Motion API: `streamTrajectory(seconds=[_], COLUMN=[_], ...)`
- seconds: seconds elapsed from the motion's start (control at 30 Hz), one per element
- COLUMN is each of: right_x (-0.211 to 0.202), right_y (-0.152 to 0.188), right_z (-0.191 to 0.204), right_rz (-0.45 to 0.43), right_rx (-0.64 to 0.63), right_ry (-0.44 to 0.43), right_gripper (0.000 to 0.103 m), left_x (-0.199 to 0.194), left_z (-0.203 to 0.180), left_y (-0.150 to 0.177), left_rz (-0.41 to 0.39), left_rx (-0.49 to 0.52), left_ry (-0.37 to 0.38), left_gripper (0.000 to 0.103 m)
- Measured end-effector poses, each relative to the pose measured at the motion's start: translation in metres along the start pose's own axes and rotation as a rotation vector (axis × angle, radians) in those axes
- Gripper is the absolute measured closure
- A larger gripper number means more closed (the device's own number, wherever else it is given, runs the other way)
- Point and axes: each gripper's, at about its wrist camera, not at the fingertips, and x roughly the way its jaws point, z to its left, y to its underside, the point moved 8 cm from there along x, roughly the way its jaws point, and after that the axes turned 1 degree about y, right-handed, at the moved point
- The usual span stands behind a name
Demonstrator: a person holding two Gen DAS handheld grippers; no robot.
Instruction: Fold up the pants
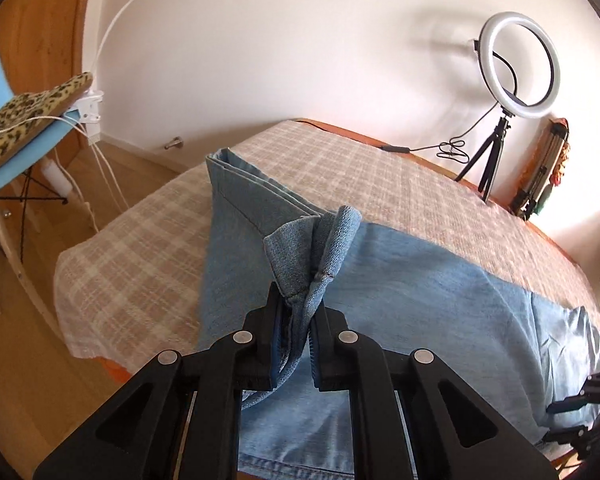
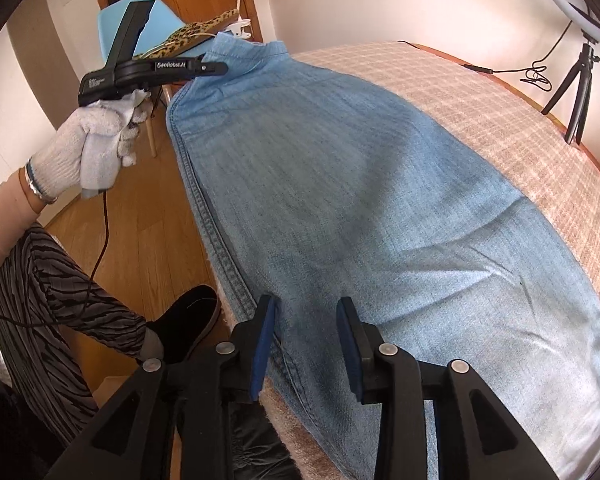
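One pair of pants (image 2: 339, 200) is spread on the plaid-covered bed (image 1: 339, 160); its hem is pinched in the left jaws (image 1: 296, 316), while the right jaws (image 2: 305, 316) are held spread above it.

Table (image 1: 495, 216) with reddish-brown edge, covered by beige plaid cloth (image 1: 140, 248) hanging over the near-left corner. Directly on the cloth — light blue denim pants (image 1: 419, 280), spread flat across the near half. At the far edge — 1 black tripod (image 1: 487, 160) and a coiled black cable (image 1: 451, 150).
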Motion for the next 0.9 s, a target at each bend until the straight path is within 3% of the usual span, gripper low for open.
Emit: streamTrajectory(seconds=[0.07, 0.13, 0.2, 0.27, 0.43, 0.57, 0.73, 0.9], right_x=[-0.009, -0.019, -0.024, -0.021, 0.019, 0.065, 0.114, 0.140], right_y=[-0.011, -0.030, -0.057, -0.090, -0.170, -0.218, -0.249, -0.266], right_z=[-0.006, -0.014, -0.025, -0.030, -0.026, -0.015, -0.012, -0.012], right_rz=[-0.034, -0.073, -0.109, -0.133, -0.116, -0.068, -0.053, -0.028], right_rx=[0.076, 0.132, 0.181, 0.216, 0.361, 0.416, 0.545, 0.573], right_ry=[-0.047, -0.073, -0.077, -0.126, -0.297, -0.363, -0.422, -0.395], right_gripper=[0.065, 0.059, 0.039, 0.035, 0.034, 0.034, 0.034, 0.034], left_x=[0.002, 0.002, 0.001, -0.002, -0.015, -0.027, -0.031, -0.034], left_z=[-0.012, -0.021, -0.029, -0.031, -0.026, -0.028, -0.034, -0.047], left_y=[0.007, 0.012, 0.015, 0.017, 0.004, -0.009, -0.012, -0.007], left_rz=[0.020, 0.032, 0.042, 0.042, 0.017, -0.022, -0.020, -0.009], left_rx=[0.024, 0.039, 0.053, 0.045, -0.055, -0.087, -0.092, -0.026], left_ry=[0.035, 0.065, 0.090, 0.112, 0.189, 0.230, 0.261, 0.272], left_gripper=[0.094, 0.094, 0.094, 0.094, 0.094, 0.094, 0.094, 0.094])
